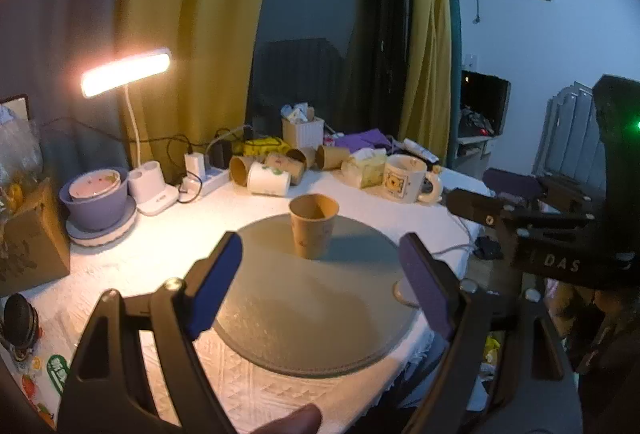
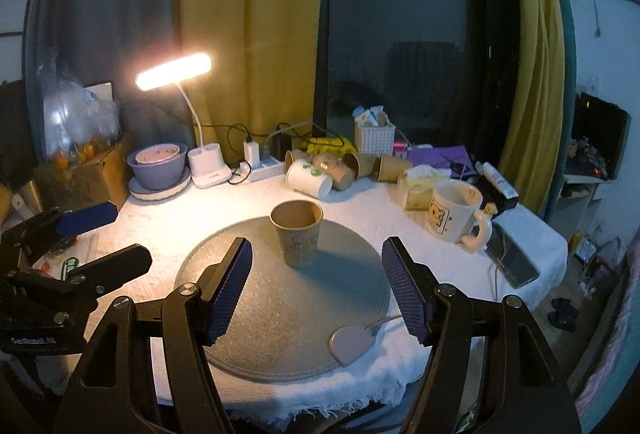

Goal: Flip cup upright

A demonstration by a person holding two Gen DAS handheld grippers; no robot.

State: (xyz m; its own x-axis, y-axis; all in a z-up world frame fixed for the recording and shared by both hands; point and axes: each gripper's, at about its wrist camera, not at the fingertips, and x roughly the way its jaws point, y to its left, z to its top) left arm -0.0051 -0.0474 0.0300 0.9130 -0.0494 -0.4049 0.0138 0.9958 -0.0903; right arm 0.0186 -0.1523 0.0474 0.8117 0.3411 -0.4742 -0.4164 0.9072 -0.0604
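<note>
Cup position: paper cup [image 1: 313, 225] is standing mouth-up on the round grey mat [image 1: 280, 314], toward the mat's far edge, its long axis running vertical.
Task status: cup is already sitting upright, so the flip is looking finished, judging from how it stands.
Direction from grippers: cup is lying straight ahead of both, roughly centred between each pair of fingers and apart from them.
Nearer side: neither is clearly closer; the right gripper [image 2: 316, 288] is seeming slightly nearer, though the fisheye is making this uncertain.
Left gripper [image 1: 320, 284]: jaws are spread wide, holding nothing, touching nothing.
Right gripper: jaws are likewise standing wide apart and empty, with blue ribbed pads [image 2: 230, 288] facing inward.
Coming move: probably only a retreat is remaining; a clumsy pull-back could be tipping the light cup.
Surroundings: white mug [image 2: 454, 211] is sitting to the right, spare paper cups [image 2: 352, 165] are lying on their sides behind.
</note>
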